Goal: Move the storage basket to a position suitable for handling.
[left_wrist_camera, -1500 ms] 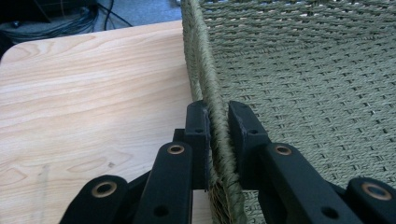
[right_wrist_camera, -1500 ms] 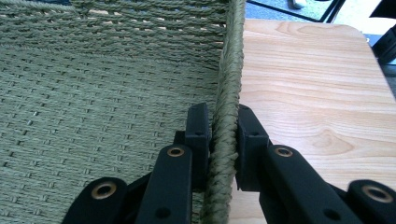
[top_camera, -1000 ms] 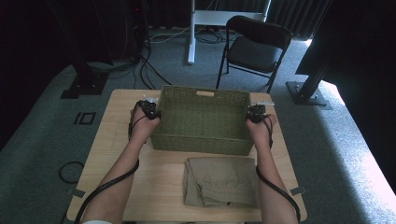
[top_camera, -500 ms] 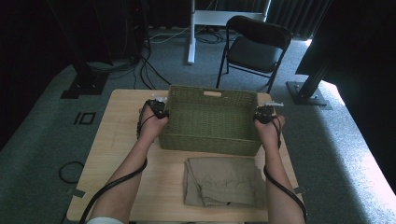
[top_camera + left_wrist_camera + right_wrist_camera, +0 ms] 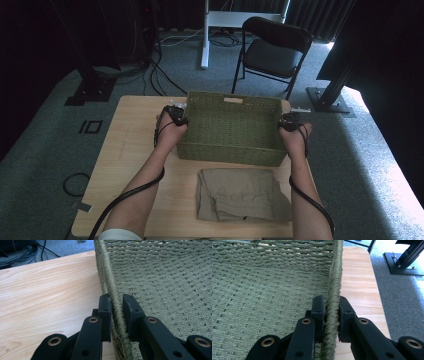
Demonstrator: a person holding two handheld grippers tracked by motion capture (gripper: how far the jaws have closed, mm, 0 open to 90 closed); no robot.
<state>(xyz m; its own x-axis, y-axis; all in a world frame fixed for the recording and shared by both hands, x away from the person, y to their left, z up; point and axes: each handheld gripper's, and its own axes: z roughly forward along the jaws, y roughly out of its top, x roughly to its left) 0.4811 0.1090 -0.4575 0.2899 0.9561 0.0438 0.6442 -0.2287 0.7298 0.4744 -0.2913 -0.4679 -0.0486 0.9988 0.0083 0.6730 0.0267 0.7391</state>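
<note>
A green woven basket [image 5: 232, 127] stands on the wooden table [image 5: 130, 150], toward its far side. My left gripper [image 5: 176, 116] is shut on the basket's left rim [image 5: 112, 293], one jaw inside the wall and one outside. My right gripper [image 5: 288, 121] is shut on the right rim [image 5: 334, 290] the same way. The left gripper [image 5: 115, 305] and the right gripper [image 5: 331, 307] each pinch the braided edge between black pads. The basket looks empty inside. A folded khaki garment [image 5: 240, 195] lies on the table in front of the basket, near the front edge.
A black folding chair [image 5: 272, 50] and a white desk leg [image 5: 205, 35] stand beyond the table. Cables [image 5: 150, 70] trail over the grey carpet at the left. A black stand base [image 5: 330, 97] sits on the floor off the table's far right corner.
The basket, held at both rims, has moved to the right across the table and slightly toward the far edge, both hands travelling with it. The garment has stayed put.
</note>
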